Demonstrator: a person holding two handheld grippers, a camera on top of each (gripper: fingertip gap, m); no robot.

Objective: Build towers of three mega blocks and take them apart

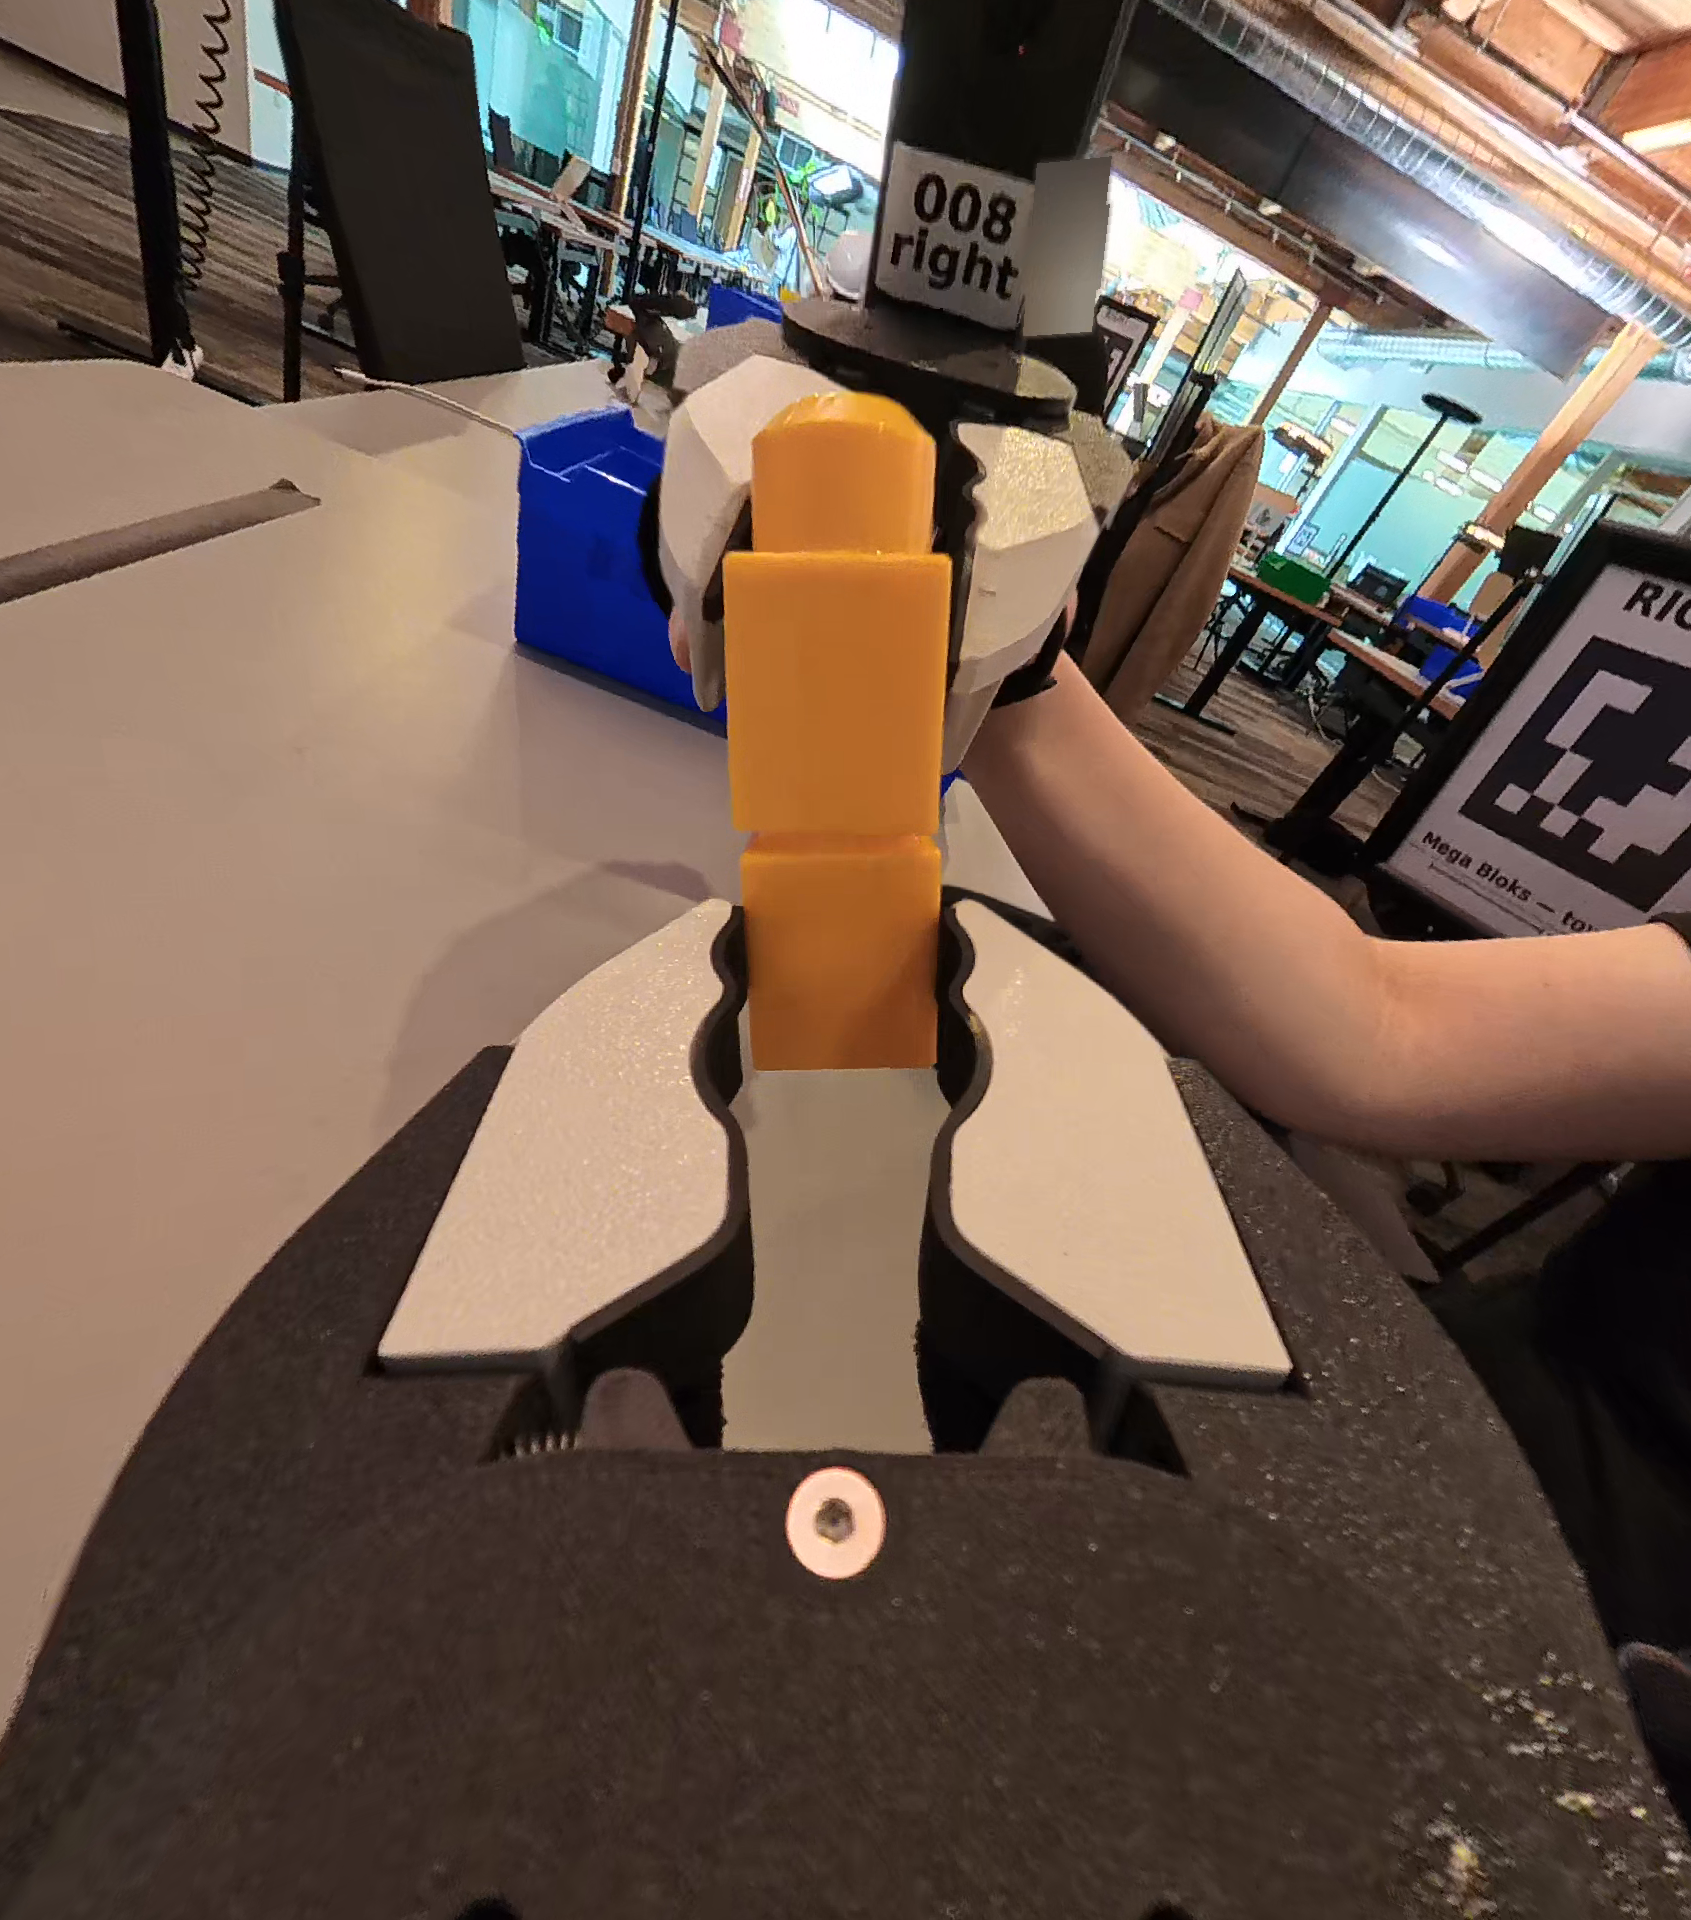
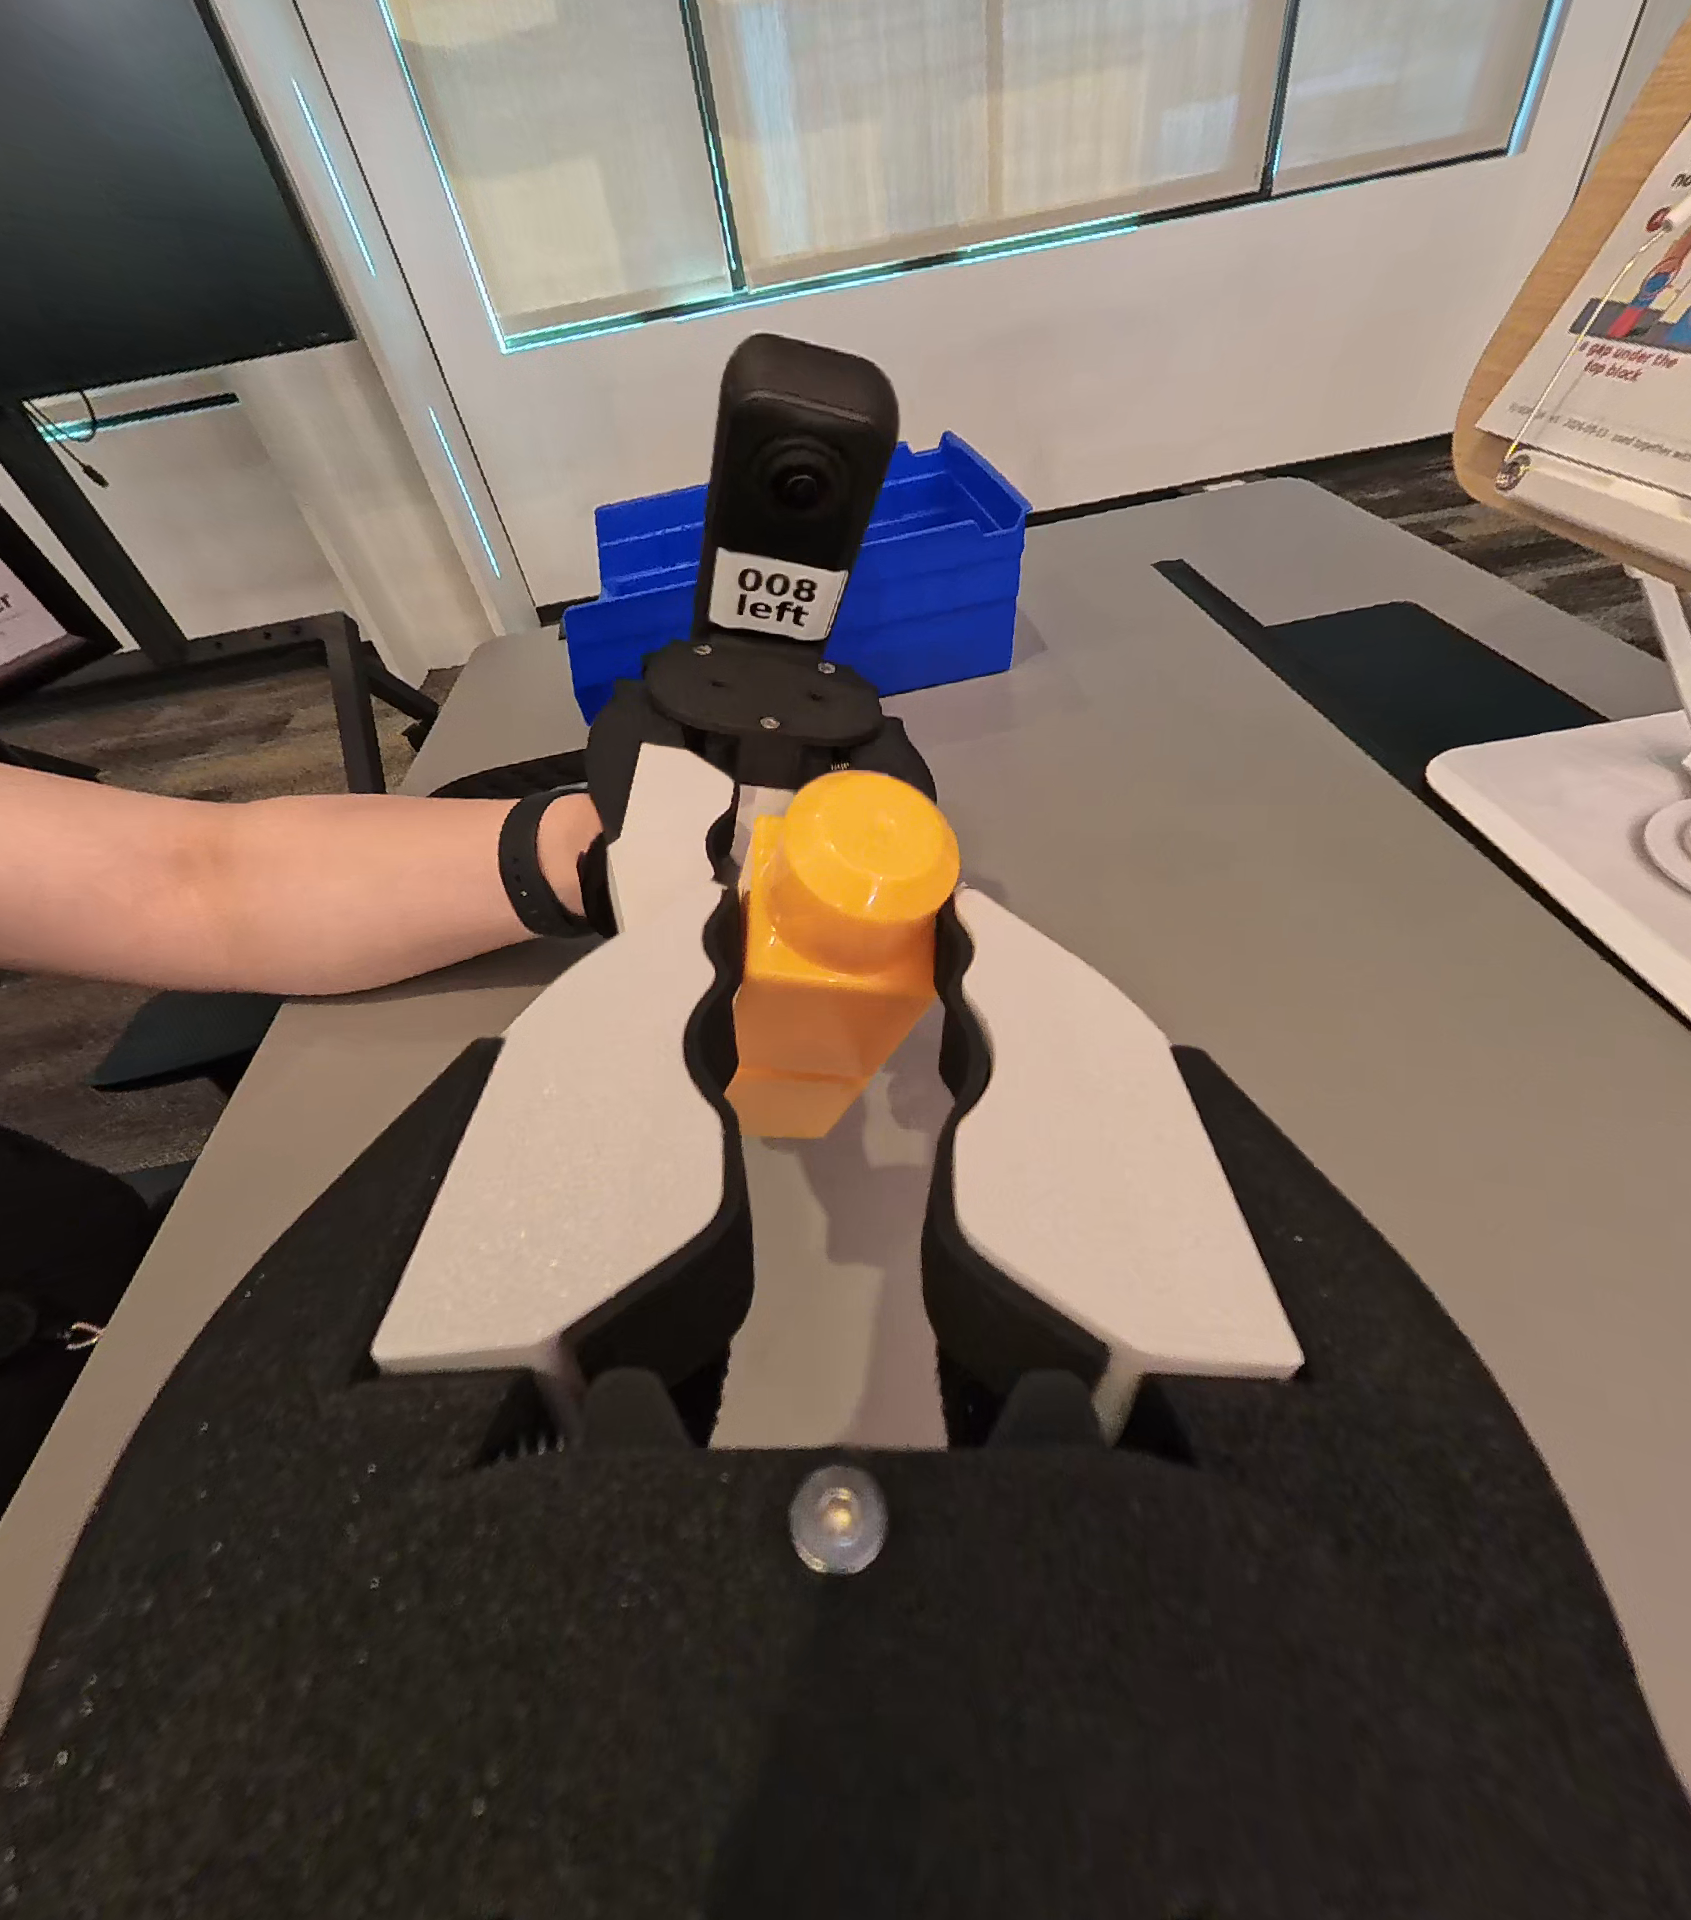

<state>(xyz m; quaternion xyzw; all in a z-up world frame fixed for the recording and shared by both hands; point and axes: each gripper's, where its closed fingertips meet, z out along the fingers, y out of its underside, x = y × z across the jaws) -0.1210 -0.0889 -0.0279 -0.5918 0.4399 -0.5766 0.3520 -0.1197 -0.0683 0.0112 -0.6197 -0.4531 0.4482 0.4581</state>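
The left gripper [image 1: 839, 987] clamps the lower orange block [image 1: 839, 956]. The right gripper [image 2: 836, 997] clamps the upper orange block [image 2: 825, 997] above the worktop [image 2: 1236, 935].

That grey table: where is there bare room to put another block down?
The grey table is bare between the orange blocks and the white stand base, and also on the other side of the blocks in the left wrist view. It is crowded at the blocks, where both jaws meet, with the blue bin just behind.
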